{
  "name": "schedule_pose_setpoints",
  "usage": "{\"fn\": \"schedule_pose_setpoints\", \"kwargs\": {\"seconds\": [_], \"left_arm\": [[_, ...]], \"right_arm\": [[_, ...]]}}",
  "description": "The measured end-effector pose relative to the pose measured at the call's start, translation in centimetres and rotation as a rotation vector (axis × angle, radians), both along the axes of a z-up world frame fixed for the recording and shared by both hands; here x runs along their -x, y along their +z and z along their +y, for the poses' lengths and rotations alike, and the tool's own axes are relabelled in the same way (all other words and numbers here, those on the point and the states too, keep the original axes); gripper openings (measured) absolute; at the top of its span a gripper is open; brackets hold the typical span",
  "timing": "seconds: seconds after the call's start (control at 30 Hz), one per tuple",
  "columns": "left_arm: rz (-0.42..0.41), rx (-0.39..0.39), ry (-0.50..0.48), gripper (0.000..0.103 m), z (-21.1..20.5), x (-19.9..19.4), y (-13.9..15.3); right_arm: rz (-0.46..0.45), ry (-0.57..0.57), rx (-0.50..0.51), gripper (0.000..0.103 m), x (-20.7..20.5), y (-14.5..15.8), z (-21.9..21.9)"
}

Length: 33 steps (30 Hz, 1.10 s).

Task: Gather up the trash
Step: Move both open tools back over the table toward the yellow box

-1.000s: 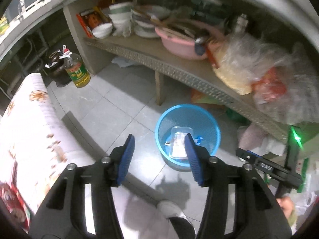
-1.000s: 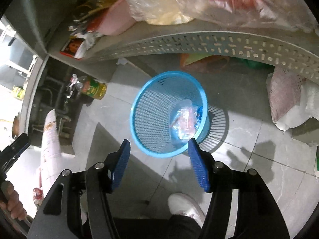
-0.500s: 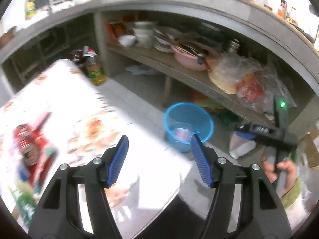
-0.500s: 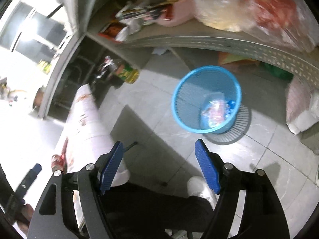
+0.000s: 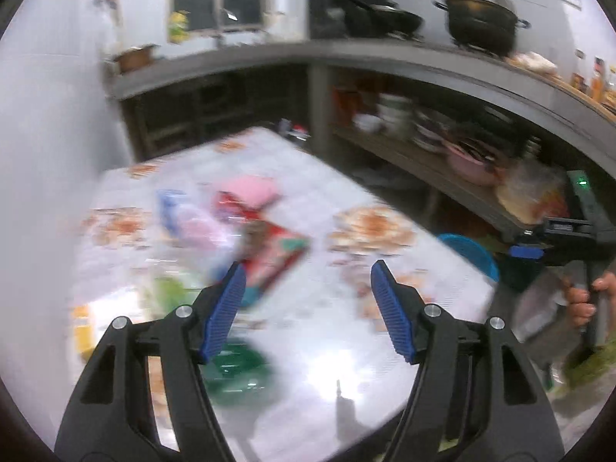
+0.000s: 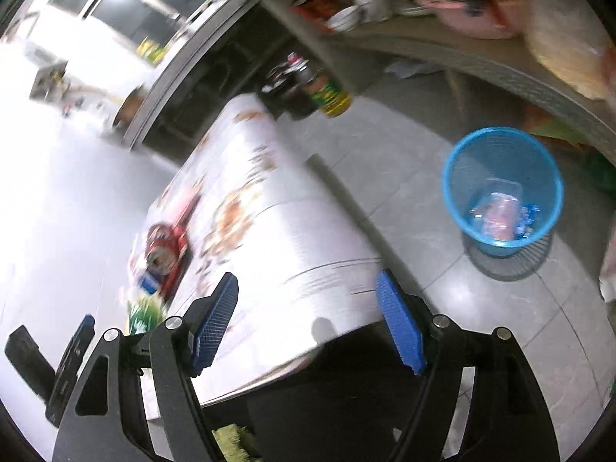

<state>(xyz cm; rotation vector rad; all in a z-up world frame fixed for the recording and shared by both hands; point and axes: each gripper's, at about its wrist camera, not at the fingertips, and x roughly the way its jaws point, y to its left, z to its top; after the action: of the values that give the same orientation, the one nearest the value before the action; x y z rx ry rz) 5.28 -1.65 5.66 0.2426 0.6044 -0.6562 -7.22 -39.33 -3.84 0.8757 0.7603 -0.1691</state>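
Blurred trash lies on the floral-cloth table [image 5: 346, 369]: a red wrapper [image 5: 271, 256], a pink packet [image 5: 250, 190], a pale blue-white packet [image 5: 173, 204] and a green packet [image 5: 238, 362]. My left gripper [image 5: 308, 308] hangs open over the table, nothing between its pads. In the right wrist view a red can [image 6: 163, 248] lies on the table [image 6: 292, 231]. The blue mesh basket [image 6: 500, 188] stands on the floor to the right, with wrappers [image 6: 500, 219] in it. My right gripper [image 6: 308, 323] is open and empty above the table's near edge.
A shelf under the grey counter holds bowls and a pink basin [image 5: 471, 161]. Pots [image 5: 481, 27] stand on the counter. An oil bottle [image 6: 327, 92] stands on the tiled floor beyond the table. A hand [image 5: 581, 300] grips the right tool at the right edge.
Both grippers have swung up and left, away from the blue basket and over the table. Both stand a little wider than a second ago. The views are motion-blurred.
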Motion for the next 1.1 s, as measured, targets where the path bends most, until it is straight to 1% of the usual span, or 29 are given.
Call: {"fn": "schedule_pose_setpoints", "kwargs": {"seconds": [0.1,0.17,0.2,0.23,0.3,0.33,0.37,0.4,0.47,0.53,0.57,0.63,0.7,0.77,0.83,0.97,1.1], "left_arm": [[-0.040,-0.010,0.101,0.064,3.5,-2.4,0.2],[-0.034,-0.018,0.201,0.064,6.4,-5.2,-0.2],[-0.030,-0.015,0.231,0.064,7.2,-6.2,-0.3],[-0.018,-0.011,0.283,0.064,8.3,-8.2,-0.7],[0.023,-0.040,0.390,0.064,10.0,-11.9,-1.6],[0.067,-0.050,0.466,0.064,11.2,-14.4,-2.4],[0.114,-0.049,0.516,0.062,12.1,-16.4,-3.1],[0.152,-0.046,0.541,0.058,12.7,-17.7,-3.7],[0.233,-0.051,0.590,0.056,13.8,-20.8,-5.0],[0.262,-0.052,0.599,0.055,14.4,-22.1,-6.0],[0.294,-0.059,0.598,0.055,14.4,-22.7,-6.6],[0.340,-0.078,0.581,0.054,14.2,-23.0,-7.7],[0.368,-0.097,0.571,0.054,13.9,-22.6,-8.4],[0.388,-0.089,0.563,0.054,14.0,-21.4,-9.0],[0.436,-0.055,0.549,0.053,14.3,-20.4,-9.2],[0.499,-0.031,0.526,0.053,14.8,-18.2,-9.4],[0.530,-0.011,0.522,0.054,15.4,-15.7,-9.3]], "right_arm": [[0.002,0.090,0.023,0.072,-2.5,0.9,2.7],[0.002,0.154,0.038,0.072,-4.3,1.4,4.7],[0.000,0.177,0.039,0.072,-5.0,1.6,5.3],[-0.003,0.201,0.038,0.072,-5.7,1.7,6.1],[-0.006,0.238,0.033,0.072,-6.9,1.7,7.5],[-0.008,0.252,0.030,0.072,-7.4,1.7,7.9],[-0.008,0.266,0.027,0.072,-7.9,1.6,8.3],[-0.010,0.281,0.023,0.072,-8.3,1.6,8.9],[-0.012,0.303,0.017,0.072,-8.9,1.6,9.6],[-0.011,0.320,0.014,0.072,-9.2,1.5,10.0],[-0.009,0.327,0.014,0.072,-9.4,1.4,10.1],[-0.004,0.339,0.012,0.072,-9.7,1.3,10.4],[-0.007,0.349,0.003,0.072,-9.9,1.2,10.5],[-0.007,0.357,-0.004,0.072,-10.0,1.1,10.5],[-0.004,0.363,-0.006,0.072,-10.2,1.1,10.5],[-0.009,0.380,-0.008,0.072,-10.4,1.2,10.8],[-0.010,0.395,-0.010,0.072,-10.5,1.2,11.2]]}}
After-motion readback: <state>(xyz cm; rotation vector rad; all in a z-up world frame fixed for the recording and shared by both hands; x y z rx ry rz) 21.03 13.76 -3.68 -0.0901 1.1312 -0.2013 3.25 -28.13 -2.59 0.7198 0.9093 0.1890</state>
